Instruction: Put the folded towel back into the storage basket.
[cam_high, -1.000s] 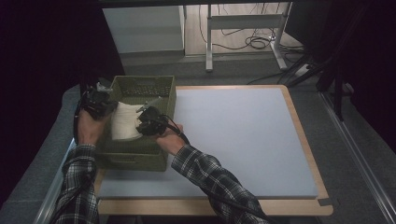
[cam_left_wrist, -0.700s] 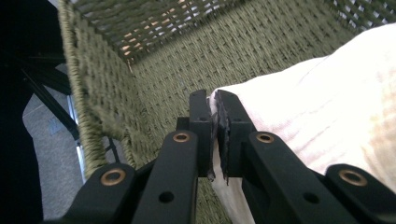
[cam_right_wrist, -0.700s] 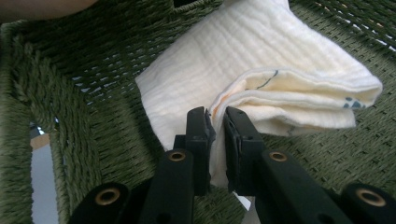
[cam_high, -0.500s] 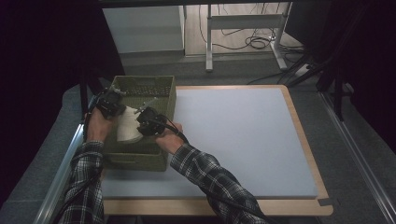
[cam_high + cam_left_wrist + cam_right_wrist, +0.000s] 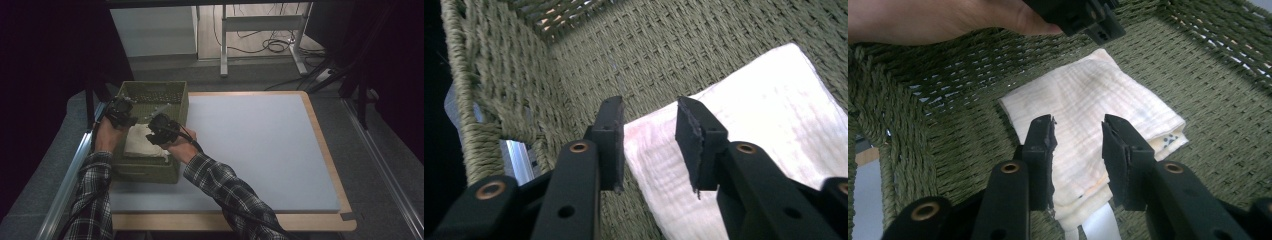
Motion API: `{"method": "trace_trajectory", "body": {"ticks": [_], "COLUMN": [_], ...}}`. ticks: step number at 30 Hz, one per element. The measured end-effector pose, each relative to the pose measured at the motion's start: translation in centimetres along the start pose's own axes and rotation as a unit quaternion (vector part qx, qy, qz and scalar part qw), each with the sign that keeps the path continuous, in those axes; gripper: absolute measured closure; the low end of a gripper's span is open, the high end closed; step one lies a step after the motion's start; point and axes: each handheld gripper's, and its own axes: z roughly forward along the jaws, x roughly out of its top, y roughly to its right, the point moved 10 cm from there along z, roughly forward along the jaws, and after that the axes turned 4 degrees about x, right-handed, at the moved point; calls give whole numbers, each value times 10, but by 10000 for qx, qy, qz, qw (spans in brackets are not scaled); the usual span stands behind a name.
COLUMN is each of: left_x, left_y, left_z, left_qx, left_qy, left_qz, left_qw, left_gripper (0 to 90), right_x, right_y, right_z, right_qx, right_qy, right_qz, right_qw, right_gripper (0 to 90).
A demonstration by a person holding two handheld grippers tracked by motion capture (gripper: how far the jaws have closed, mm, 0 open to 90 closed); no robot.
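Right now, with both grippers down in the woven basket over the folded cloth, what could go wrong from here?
1. Both grippers' jaws have just been opening; the left gripper and right gripper stand open above the folded cloth, so it may lie released and loosen its fold.
2. The left gripper hangs near the basket wall; a jaw could snag the weave.
3. The grippers sit close together in the high view and could bump.

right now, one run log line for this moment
left gripper: just opened, empty | right gripper: just opened, empty | folded cloth: lying in basket
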Motion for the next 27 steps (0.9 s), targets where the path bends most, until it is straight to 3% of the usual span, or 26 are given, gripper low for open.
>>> {"method": "trace_trajectory", "body": {"ticks": [11, 20, 27], "left_x": [9, 12, 12], "left_y": [4, 14, 20], "left_z": [-16, -23, -31], "left_qx": [-283, -588, -853], "left_qy": [455, 741, 956], "left_qz": [-533, -960, -1197], "left_qw": [9971, 9909, 9845], "left_gripper": [401, 240, 146], "right_x": [3, -5, -11], "right_y": [7, 11, 15], "right_z": [-18, -33, -46], "right_qx": [-18, 64, 62], "right_qy": [266, 339, 396], "right_qz": [-133, -191, -194], "right_qw": [9996, 9992, 9990], "right_gripper": [477, 304, 245]}}
